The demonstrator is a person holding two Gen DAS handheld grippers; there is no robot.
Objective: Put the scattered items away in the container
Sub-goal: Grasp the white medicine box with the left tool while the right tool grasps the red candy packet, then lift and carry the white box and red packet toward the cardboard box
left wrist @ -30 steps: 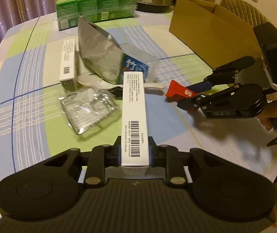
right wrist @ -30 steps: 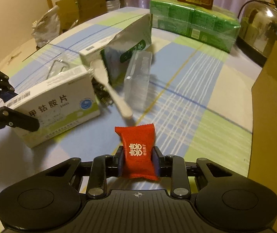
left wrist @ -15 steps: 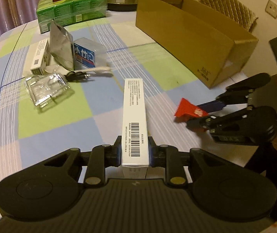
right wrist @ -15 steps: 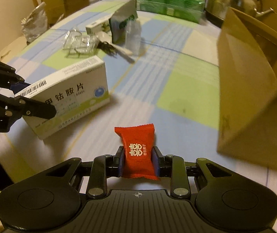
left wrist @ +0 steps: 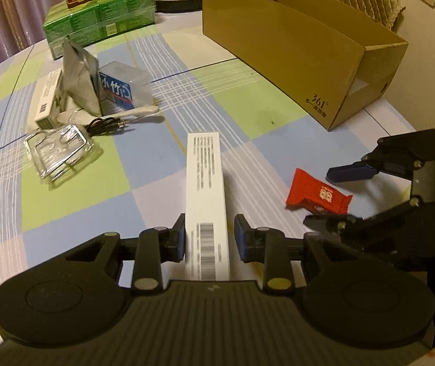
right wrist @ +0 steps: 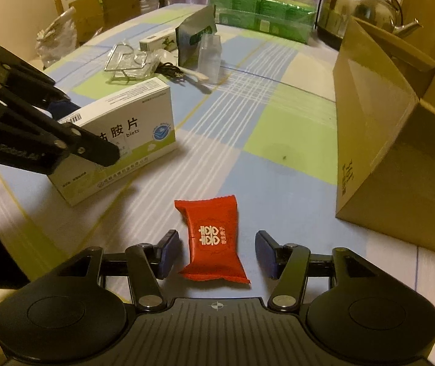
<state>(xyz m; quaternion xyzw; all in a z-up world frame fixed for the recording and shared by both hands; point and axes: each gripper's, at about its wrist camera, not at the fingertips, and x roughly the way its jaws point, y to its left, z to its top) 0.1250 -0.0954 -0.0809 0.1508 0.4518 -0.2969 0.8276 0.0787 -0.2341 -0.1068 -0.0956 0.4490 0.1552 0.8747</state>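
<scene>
the checked table [left wrist: 168, 158] carries the open cardboard box [left wrist: 303, 48] at its right side; the white medicine box [left wrist: 206, 201] lies between the parted jaws of the left gripper [left wrist: 208, 238] (no pad touching it), and the red candy packet [right wrist: 214, 241] lies loose between the right gripper [right wrist: 217, 253] jaws, spread wide

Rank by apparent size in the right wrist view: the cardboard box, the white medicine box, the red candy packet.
1. cardboard box, largest.
2. white medicine box.
3. red candy packet, smallest, though nearest the camera.
</scene>
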